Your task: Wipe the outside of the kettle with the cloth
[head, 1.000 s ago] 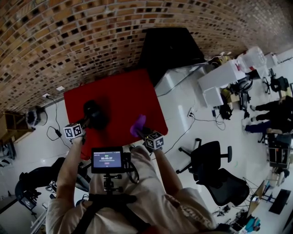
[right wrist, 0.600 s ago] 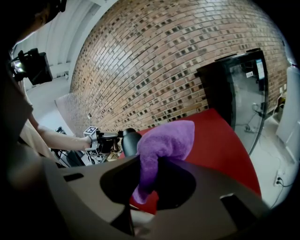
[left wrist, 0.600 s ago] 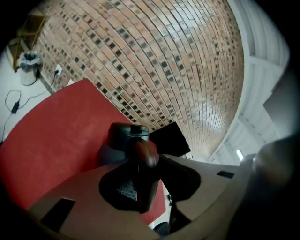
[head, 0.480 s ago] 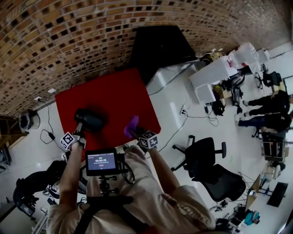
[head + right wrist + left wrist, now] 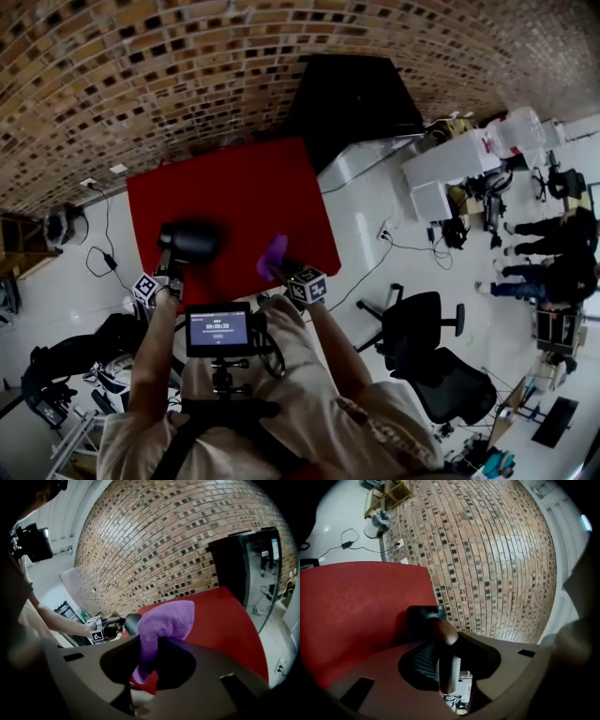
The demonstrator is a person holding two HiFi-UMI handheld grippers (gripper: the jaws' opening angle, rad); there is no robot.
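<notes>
Head view: black kettle [image 5: 190, 240] is over the near-left part of the red table [image 5: 234, 178] — can't tell if it touches down. Left gripper [image 5: 172, 266] has its fingers closed on the kettle's handle [image 5: 446, 653]. Purple cloth [image 5: 273, 255] is just right of the kettle, apart from it — right gripper [image 5: 284, 268] fingers pinch its lower end.

One red desk [image 5: 234, 183]. One dark kettle [image 5: 190, 240] at its 8 o'clock, one purple cloth [image 5: 273, 255] at its 5 o'clock. Two hand-held grippers: the left hand-held gripper [image 5: 173, 262] and the right hand-held gripper [image 5: 284, 269]. Two black office chairs [image 5: 424, 319] at 4 o'clock.
</notes>
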